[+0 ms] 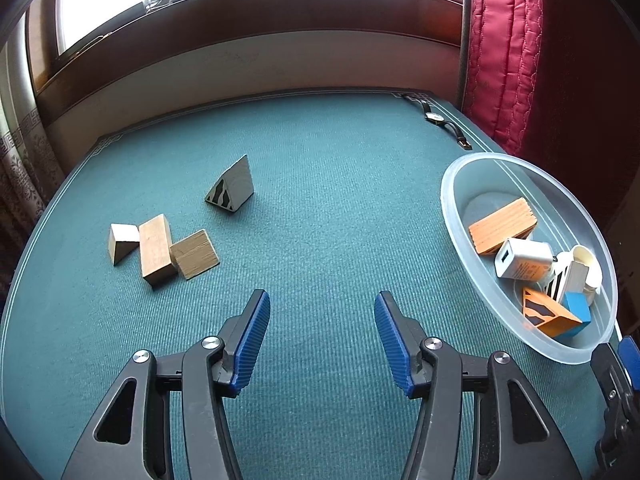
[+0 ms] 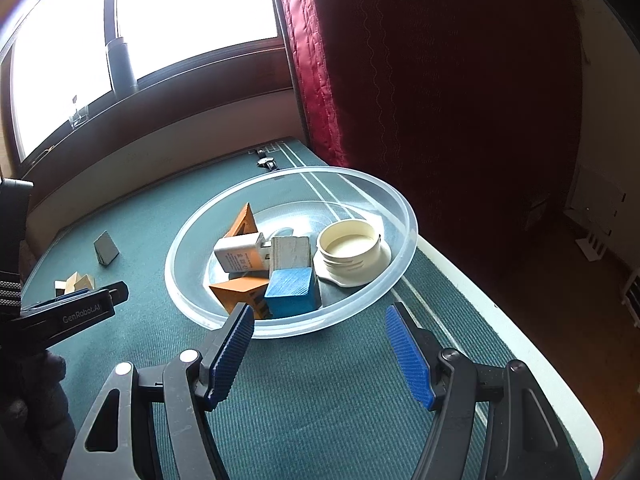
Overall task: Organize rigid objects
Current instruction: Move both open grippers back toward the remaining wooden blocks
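Nearest in the left wrist view, the left gripper (image 1: pixel 322 340) hangs released over bare green tabletop (image 1: pixel 340 208), its blue pads apart with nothing between them. It points down toward the loose pieces on the left, which suggests it is lining up for the next pick rather than carrying anything.

At the near right the right gripper (image 2: pixel 320 344) is likewise released and empty, poised just short of the near rim of the clear bowl (image 2: pixel 404 216). That would suit a hand ready to steady the bowl or waiting its turn.

The bowl sits at the right edge of the tabletop, beside the red curtain (image 1: pixel 504 52). It serves as the collecting place. Already in it lie an orange block (image 1: pixel 502 225), a white charger (image 1: pixel 522 258), a cream-coloured jar lid (image 2: pixel 350 250), a blue block (image 2: pixel 290 292) and an orange patterned wedge (image 1: pixel 548 314), tumbled together.

Farther out on the left, three plain wooden blocks (image 1: pixel 160 246) lie touching one another in a small cluster, not yet gathered. Just beyond them a grey patterned wedge (image 1: pixel 232 186) stands alone on the cloth.

At the far right corner a wristwatch (image 1: pixel 434 117) lies flat, well apart from everything else.

So the task looks partly done: four wooden pieces remain outside the bowl.
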Demonstrator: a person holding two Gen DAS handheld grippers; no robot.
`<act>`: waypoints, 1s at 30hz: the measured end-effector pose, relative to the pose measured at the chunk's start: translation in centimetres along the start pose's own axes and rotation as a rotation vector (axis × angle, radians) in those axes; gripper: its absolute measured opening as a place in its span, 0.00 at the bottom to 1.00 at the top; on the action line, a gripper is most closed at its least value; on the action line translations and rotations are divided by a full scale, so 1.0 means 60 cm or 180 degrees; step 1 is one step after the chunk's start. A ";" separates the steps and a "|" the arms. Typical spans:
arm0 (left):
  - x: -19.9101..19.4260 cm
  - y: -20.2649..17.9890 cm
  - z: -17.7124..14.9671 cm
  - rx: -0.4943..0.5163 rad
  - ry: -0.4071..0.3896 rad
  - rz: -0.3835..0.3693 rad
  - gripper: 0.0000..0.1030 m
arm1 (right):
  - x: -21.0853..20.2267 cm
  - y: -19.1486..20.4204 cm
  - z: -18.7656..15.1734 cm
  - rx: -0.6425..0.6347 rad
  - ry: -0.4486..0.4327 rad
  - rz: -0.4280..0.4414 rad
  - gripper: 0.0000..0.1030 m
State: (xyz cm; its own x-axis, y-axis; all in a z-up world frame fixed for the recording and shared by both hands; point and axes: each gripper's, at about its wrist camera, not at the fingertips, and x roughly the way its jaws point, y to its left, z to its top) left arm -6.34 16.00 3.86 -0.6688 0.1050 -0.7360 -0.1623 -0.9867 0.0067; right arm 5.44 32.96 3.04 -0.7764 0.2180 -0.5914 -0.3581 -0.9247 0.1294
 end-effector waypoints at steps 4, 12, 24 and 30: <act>0.001 0.020 -0.002 -0.0070 0.0009 0.0016 0.54 | 0.001 0.017 -0.007 -0.0045 0.0079 0.0111 0.69; 0.003 0.075 -0.007 -0.0257 0.0024 0.0087 0.54 | 0.003 0.073 -0.024 -0.0272 0.0271 0.0444 0.69; 0.014 0.190 -0.010 -0.0601 0.0072 0.0358 0.55 | 0.014 0.134 -0.040 -0.0496 0.0503 0.0740 0.69; 0.026 0.236 -0.004 -0.0779 0.0110 0.0408 0.55 | 0.014 0.148 -0.045 -0.0570 0.0545 0.0791 0.69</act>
State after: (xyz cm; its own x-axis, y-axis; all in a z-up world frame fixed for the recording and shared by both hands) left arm -9.51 2.15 2.61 -0.6468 -0.0227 -0.7623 0.1048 -0.9927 -0.0594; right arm 3.01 24.09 1.52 -0.7246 -0.0623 -0.6863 -0.0606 -0.9863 0.1535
